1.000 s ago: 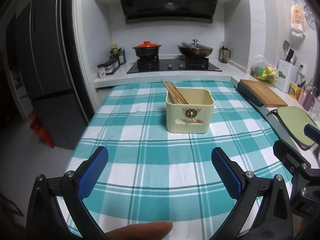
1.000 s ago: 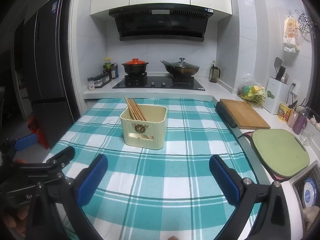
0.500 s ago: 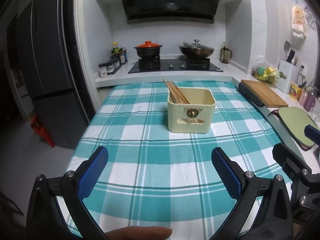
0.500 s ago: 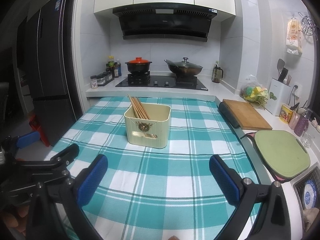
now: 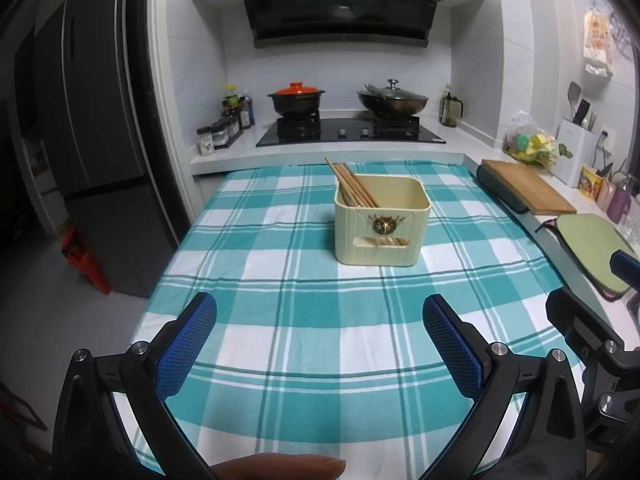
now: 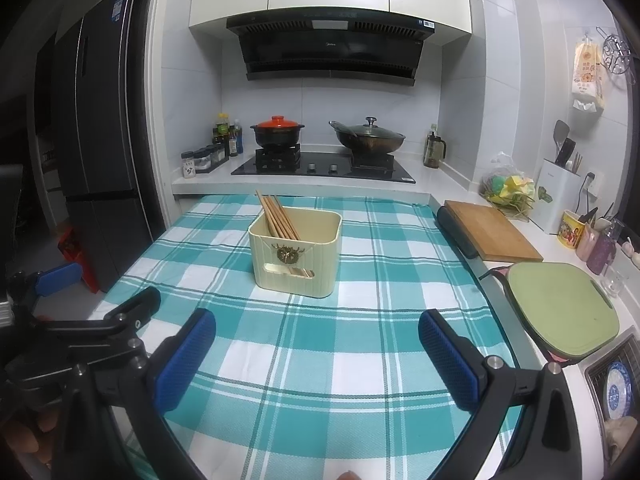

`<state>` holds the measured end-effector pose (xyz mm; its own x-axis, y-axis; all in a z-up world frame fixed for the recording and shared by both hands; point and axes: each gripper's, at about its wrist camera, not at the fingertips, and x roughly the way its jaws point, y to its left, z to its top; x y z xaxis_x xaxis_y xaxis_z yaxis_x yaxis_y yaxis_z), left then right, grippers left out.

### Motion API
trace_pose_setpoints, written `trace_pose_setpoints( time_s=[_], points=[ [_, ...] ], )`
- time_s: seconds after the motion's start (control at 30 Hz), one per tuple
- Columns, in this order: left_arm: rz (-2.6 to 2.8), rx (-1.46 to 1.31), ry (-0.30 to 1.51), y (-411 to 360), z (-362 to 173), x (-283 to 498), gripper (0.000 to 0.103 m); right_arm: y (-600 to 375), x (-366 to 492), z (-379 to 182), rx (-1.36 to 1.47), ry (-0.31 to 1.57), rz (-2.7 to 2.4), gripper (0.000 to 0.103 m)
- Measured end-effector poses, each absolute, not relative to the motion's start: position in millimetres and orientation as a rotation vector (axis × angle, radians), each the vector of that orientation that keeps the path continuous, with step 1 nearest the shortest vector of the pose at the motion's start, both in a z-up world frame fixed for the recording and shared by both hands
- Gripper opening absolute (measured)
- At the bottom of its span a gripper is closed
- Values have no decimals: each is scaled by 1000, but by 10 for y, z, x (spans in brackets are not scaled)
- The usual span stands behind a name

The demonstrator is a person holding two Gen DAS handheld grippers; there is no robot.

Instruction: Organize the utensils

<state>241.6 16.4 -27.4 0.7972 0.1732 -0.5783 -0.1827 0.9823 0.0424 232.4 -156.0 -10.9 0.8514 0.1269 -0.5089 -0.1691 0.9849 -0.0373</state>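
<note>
No readable writing. Cream holder (image 5: 382, 224) near tablecloth (image 5: 280, 320) far edge; chopsticks (image 5: 350, 186) inside, leaning up toward far-left corner. Left gripper (image 5: 320, 344), right gripper (image 6: 316, 352) spread wide, empty.

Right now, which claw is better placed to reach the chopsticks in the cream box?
Probably the left claw. The chopsticks lean toward the left side of the cream box, nearer its line. The right claw, also open and empty, sits further right.
</note>
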Motion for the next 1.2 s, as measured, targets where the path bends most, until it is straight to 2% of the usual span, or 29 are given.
trace_pose_setpoints(
  time_s=[1.2],
  points=[
    [186, -21, 612, 188, -255, 2379, 103, -1642, 2322, -167, -72, 535, 146, 103]
  ],
)
